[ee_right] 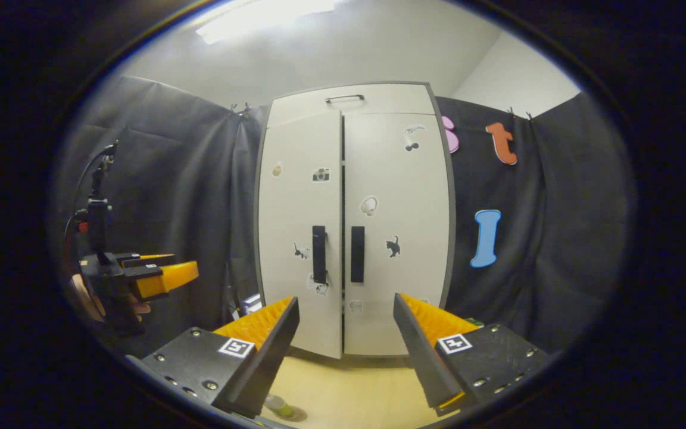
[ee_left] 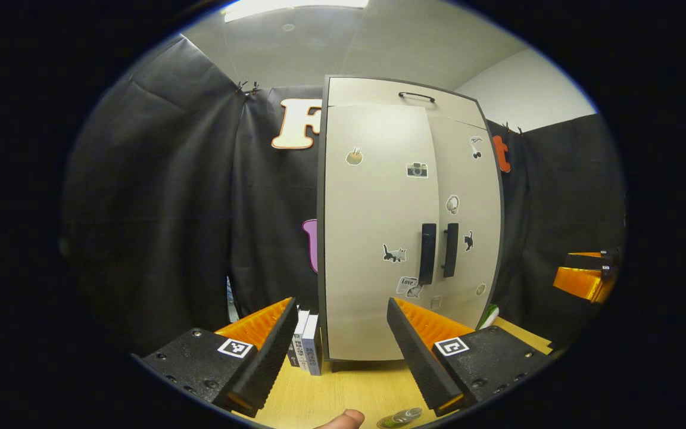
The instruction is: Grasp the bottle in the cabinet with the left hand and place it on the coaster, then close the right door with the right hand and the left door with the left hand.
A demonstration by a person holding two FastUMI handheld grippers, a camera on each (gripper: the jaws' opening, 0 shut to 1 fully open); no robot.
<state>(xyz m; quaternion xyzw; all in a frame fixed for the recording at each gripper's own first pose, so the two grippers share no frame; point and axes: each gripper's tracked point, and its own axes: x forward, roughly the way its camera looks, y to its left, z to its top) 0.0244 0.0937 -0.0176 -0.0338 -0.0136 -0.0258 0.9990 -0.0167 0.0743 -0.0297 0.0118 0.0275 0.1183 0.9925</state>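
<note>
The beige cabinet stands on the wooden table with both doors closed or very nearly so, their two black handles side by side. My left gripper is open in front of the left door, apart from it and holding nothing. The right gripper view has the same cabinet straight ahead, and my right gripper is open and holds nothing. The clear bottle sits on the coaster on the table just below my left fingers; in the right gripper view the bottle lies at the bottom edge.
Some upright books stand against the cabinet's left side. A green-and-white object lies right of the cabinet. A fingertip pokes in at the bottom. The other gripper hovers at far right. The left gripper and a hand are seen far left.
</note>
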